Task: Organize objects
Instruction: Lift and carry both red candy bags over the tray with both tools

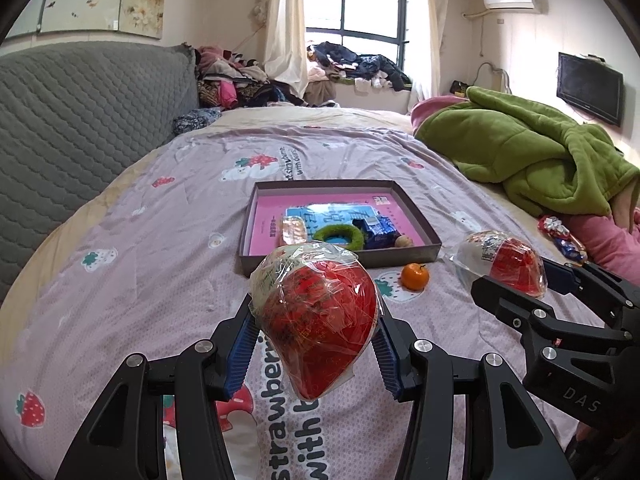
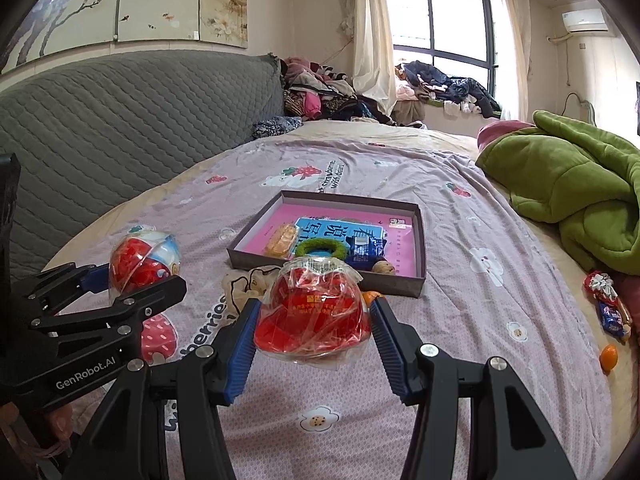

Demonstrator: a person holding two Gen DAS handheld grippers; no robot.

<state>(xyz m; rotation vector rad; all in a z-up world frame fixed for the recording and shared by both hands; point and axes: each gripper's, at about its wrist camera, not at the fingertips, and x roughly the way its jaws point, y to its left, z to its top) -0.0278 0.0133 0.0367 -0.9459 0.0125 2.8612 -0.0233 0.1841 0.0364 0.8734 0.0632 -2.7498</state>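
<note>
Above the bed (image 1: pixel 160 240), one wrapped red ball (image 1: pixel 316 316) was clenched by the left gripper (image 1: pixel 316 344), another wrapped ball (image 2: pixel 314 316) by the right gripper (image 2: pixel 312 340), presumably destined for the tray (image 1: pixel 430 236).

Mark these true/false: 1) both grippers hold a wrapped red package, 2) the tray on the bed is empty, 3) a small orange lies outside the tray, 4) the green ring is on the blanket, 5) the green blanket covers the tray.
1) True. The left gripper is shut on a wrapped red package, the right gripper on another wrapped red package.
2) False. The tray holds a book, snacks and a ring.
3) True. The orange lies on the bedsheet just in front of the tray.
4) False. The green ring is in the tray.
5) False. The green blanket lies apart, to the right.
</note>
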